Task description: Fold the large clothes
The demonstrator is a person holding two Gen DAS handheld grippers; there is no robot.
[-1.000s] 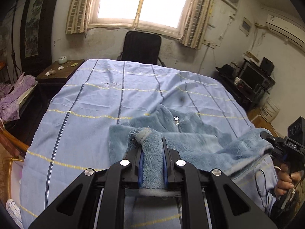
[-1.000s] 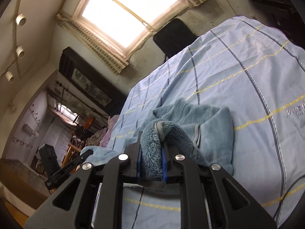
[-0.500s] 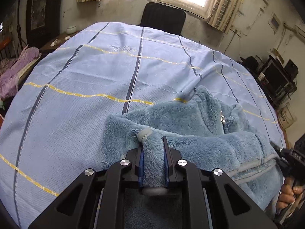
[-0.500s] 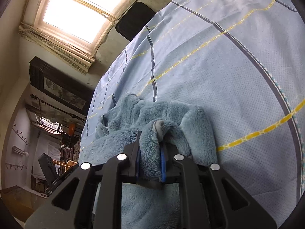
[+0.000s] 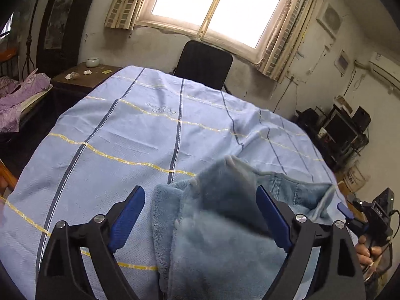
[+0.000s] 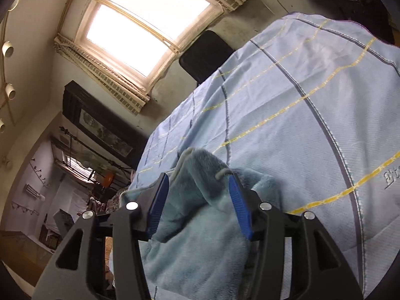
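A light blue fleece garment (image 5: 220, 220) lies folded over at the near edge of the bed, on a pale blue sheet (image 5: 130, 140) with yellow and navy stripes. My left gripper (image 5: 200, 200) stands wide open above the garment's left part, blue pads apart, fabric loose between them. My right gripper (image 6: 198, 186) is open too, with a fleece fold (image 6: 200, 170) bunched between its pads but not clamped. In the left wrist view the right gripper (image 5: 350, 216) shows at the far right edge, held by a hand (image 5: 367, 252).
A black chair (image 5: 203, 62) stands at the bed's far end under a bright window (image 5: 215, 2). A dark side table (image 5: 82, 75) with a cup is at the far left, purple cloth (image 5: 17, 95) beside it. Shelves of electronics (image 5: 340, 130) fill the right.
Both grippers were shut on fleece folds and carried them forward over the garment. Now both have opened and let the fabric go, and the views have tilted up.
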